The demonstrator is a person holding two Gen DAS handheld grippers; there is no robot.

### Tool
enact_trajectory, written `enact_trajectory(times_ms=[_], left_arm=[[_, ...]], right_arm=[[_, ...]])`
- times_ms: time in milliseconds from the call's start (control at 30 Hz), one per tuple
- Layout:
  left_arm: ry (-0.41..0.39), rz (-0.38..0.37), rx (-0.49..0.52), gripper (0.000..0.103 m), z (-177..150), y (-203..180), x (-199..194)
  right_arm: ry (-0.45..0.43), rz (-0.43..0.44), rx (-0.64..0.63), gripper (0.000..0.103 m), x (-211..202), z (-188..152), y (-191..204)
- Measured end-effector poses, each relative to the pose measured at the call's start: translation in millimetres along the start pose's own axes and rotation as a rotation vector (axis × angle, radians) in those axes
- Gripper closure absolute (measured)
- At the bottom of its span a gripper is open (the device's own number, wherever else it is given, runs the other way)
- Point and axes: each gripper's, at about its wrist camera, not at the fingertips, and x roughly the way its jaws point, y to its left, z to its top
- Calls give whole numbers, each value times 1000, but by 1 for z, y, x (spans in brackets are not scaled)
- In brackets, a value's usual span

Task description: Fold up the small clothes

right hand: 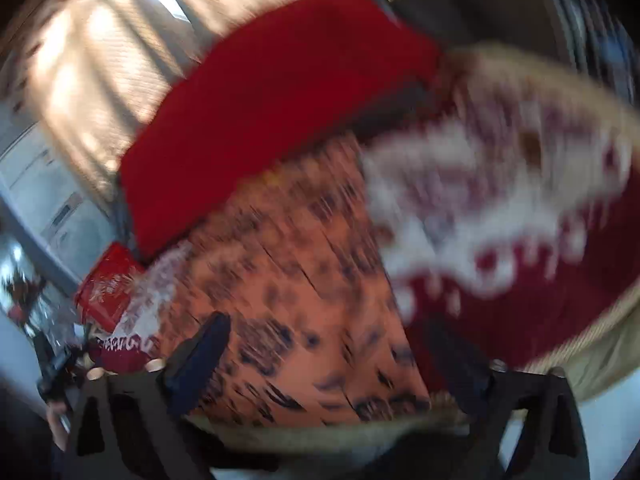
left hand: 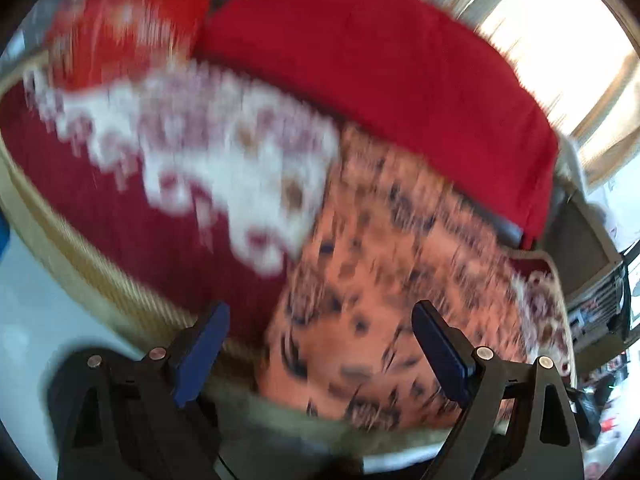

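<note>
Sunlit curtains (left hand: 552, 40) are seen at the far right of the left wrist view, behind a plain red cloth (left hand: 384, 76) that is draped over something dark. Nearer, a dark red rug (left hand: 120, 216) with a white pattern and a tan border is spread, and on it the orange dark-spotted garment (left hand: 380, 288) is laid out flat. Whether it is a full garment or already folded once cannot be told through the blur; no finished stack is seen, so the folding is judged to be at or near its start. The left tool (left hand: 320, 344) is held wide above the garment's near edge, with nothing between its blue pads (left hand: 202, 354). A red-and-white patterned cushion or cloth (left hand: 128, 28) at the far left is shown only here.

From the right wrist view the same garment (right hand: 296, 280) is seen running from the near edge up to the red cloth (right hand: 272, 108), with the rug (right hand: 520, 240) to its right. The right tool (right hand: 332, 360) is likewise spread wide and empty over the garment's near edge. A straight right-hand edge of the garment is made out better here, and a small red packet-like thing (right hand: 108, 284) at the left is shown only in this view. Both pictures are heavily smeared.
</note>
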Motion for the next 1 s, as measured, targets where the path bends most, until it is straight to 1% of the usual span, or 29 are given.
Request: enact_trajectory(times_ms=[33, 67, 100, 167, 233, 333, 400, 433, 500, 533, 567, 600, 633, 667, 700, 733, 767, 900, 933, 967, 1000], left_arm=[[38, 14, -4, 12, -8, 2, 10], [62, 13, -1, 12, -15, 4, 17], [75, 28, 7, 12, -21, 4, 23], [62, 74, 85, 12, -28, -4, 28], [72, 111, 134, 12, -30, -11, 36], [105, 127, 139, 12, -29, -11, 48], [111, 140, 140, 12, -29, -8, 53], [119, 145, 142, 14, -29, -7, 55], [144, 151, 152, 34, -33, -5, 65], [179, 154, 152, 52, -34, -3, 73], [204, 146, 137, 64, -35, 0, 76], [213, 137, 122, 67, -35, 2, 76], [208, 138, 119, 73, -34, 2, 74], [196, 134, 124, 93, -34, 1, 71], [199, 134, 136, 94, -33, -1, 68], [181, 139, 149, 94, -33, -4, 63], [166, 140, 153, 94, -32, -6, 60], [140, 136, 157, 93, -33, -9, 57], [147, 141, 150, 88, -34, -8, 59], [161, 147, 136, 70, -34, -7, 63], [174, 154, 117, 61, -34, -6, 65]], right_arm=[[40, 5, 38, 28, 16, -7, -15], [60, -7, 61, 31, 27, -13, -24], [71, -11, 74, 31, 34, -18, -30], [77, 18, 90, 31, 41, -23, -36], [84, 29, 96, 31, 45, -22, -42], [89, 69, 124, 31, 36, -23, -51], [87, 79, 120, 31, 36, -30, -48], [85, 81, 114, 31, 35, -32, -48], [83, 87, 106, 31, 37, -37, -47], [83, 92, 109, 32, 40, -41, -46], [90, 95, 120, 38, 42, -44, -49], [95, 89, 126, 40, 43, -46, -50], [93, 86, 123, 44, 43, -47, -50], [95, 84, 119, 51, 42, -47, -50], [102, 78, 114, 57, 41, -47, -51], [107, 67, 108, 71, 39, -47, -51], [111, 63, 107, 74, 37, -48, -53], [107, 83, 101, 73, 31, -53, -52], [116, 84, 111, 71, 32, -54, -53], [127, 74, 126, 70, 36, -54, -56], [136, 82, 149, 70, 39, -54, -60]])
